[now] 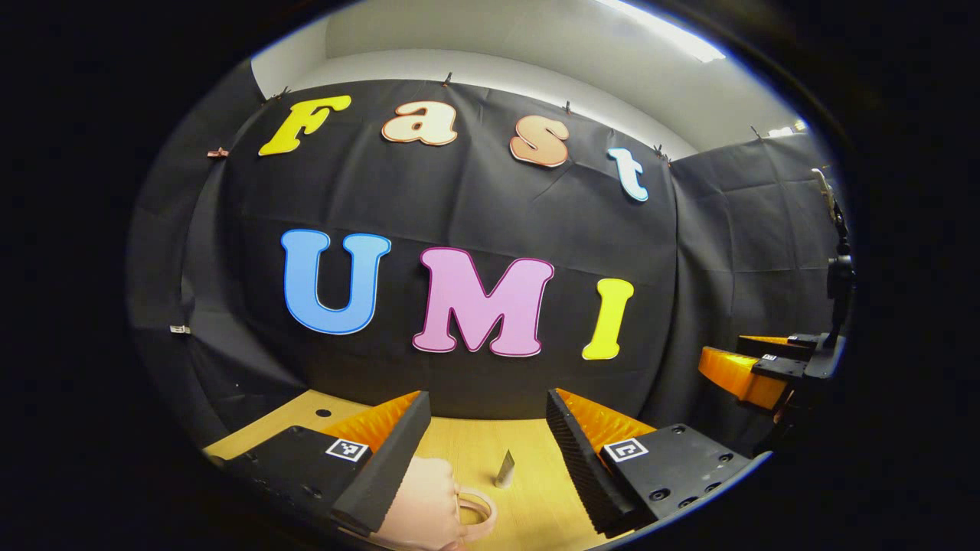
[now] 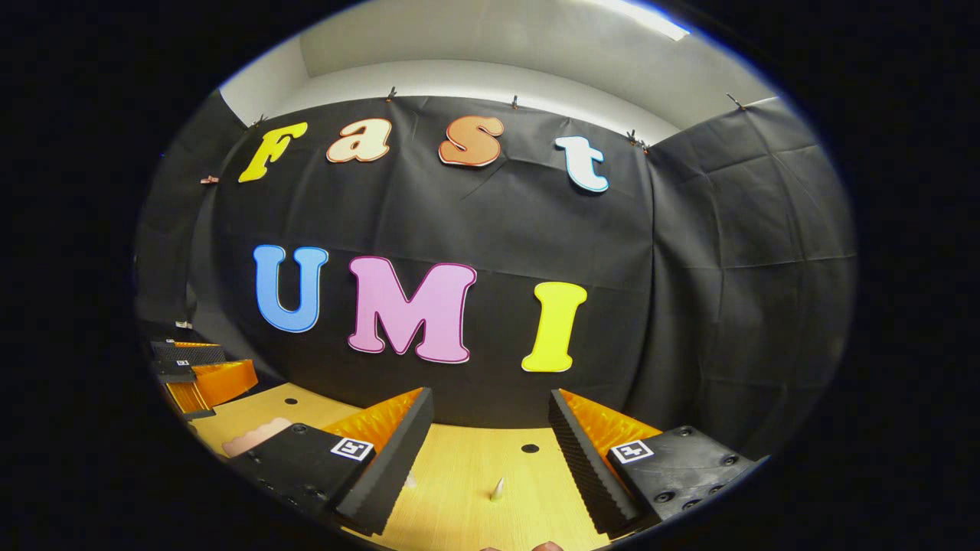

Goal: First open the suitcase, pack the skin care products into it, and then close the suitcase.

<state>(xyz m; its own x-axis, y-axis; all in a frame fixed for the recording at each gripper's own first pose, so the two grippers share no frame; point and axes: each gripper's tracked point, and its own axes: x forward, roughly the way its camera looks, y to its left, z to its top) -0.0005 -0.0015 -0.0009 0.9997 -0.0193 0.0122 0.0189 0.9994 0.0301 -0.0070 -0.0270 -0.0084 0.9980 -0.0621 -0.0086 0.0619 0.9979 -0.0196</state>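
Observation:
A pale pink suitcase (image 1: 425, 509) with a looped handle (image 1: 476, 511) lies on the wooden table (image 1: 528, 459), low in the left gripper view, partly behind my left finger. A small silver tube (image 1: 505, 468) stands upright just beyond it. My left gripper (image 1: 488, 398) hovers above them, open and holding nothing. My right gripper (image 2: 491, 394) is open too, over the table. The tube's tip (image 2: 498, 487) pokes up between its fingers, and a strip of the pink suitcase (image 2: 256, 436) shows at the left. Each gripper appears off to the side in the other's view: right gripper (image 1: 746, 356), left gripper (image 2: 195, 367).
The black cloth wall (image 1: 475, 199) rises right behind the table's far edge and wraps round the right side. Small round holes (image 2: 530, 448) dot the tabletop. A dark stand (image 1: 838, 275) rises at the far right of the left gripper view.

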